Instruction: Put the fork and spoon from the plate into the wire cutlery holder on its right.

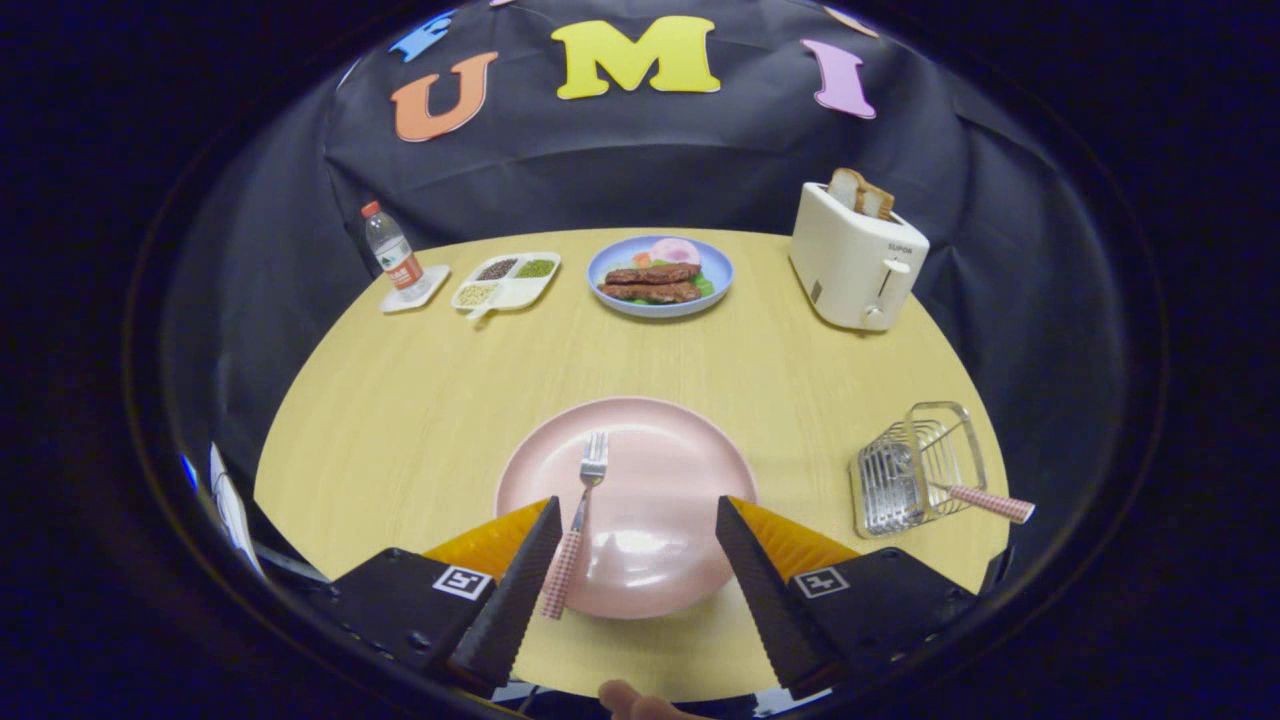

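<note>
The fingers (pixel 633 545) gape wide, empty, over the plate (pixel 690 470); they should shift left to straddle the fork (pixel 578 515) handle, then close squarely before lifting toward the holder (pixel 915 470)

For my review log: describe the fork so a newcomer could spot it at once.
On the round wooden table, find the empty pink plate nearest the open gripper. The fork lies on the plate's left part, beside the left finger, tines pointing away, with a pink checked handle.

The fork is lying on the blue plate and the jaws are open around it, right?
Not quite. The gripper view shows the fork lying on the pink plate, not the blue one. The gripper's jaws are open, the fork just inside the left one.
</note>
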{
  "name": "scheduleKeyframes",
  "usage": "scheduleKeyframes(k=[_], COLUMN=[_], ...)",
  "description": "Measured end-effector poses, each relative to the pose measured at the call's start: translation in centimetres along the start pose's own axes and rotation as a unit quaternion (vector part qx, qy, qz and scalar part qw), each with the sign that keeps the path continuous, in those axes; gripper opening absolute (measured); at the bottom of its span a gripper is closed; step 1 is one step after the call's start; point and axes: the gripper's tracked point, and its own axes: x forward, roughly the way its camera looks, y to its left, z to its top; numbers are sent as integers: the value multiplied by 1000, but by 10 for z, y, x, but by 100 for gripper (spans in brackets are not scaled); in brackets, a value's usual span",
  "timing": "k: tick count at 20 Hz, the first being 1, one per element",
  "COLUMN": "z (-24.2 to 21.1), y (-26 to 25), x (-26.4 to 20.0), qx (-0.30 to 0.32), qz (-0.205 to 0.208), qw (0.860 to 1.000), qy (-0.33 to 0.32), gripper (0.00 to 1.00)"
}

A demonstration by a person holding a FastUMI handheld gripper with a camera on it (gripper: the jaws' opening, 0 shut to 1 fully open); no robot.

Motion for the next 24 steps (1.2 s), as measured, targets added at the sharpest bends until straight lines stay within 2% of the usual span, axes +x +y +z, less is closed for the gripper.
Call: scheduleKeyframes(k=[3,6,9,11,13,14,15,16,17,18,22,24], z=[-8,-29,-44,-49,-56,-58,-58,-57,-58,-59,-54,-48], y=[13,21,30,30,34,36,37,34,33,33,30,26], x=[15,35,50,54,58,58,58,58,59,57,53,35], qx=[5,3,3,1,0,0,-1,-2,-2,-4,-15,-17], qz=[-18,-49,-63,-81,-80,-80,-82,-90,-96,-99,-98,-92], qw=[1000,999,998,996,996,996,996,995,995,994,994,994], qy=[-12,0,14,22,33,35,36,35,37,42,51,48], gripper=[93,94,92,67,42,37,37,32,24,11,4,1])
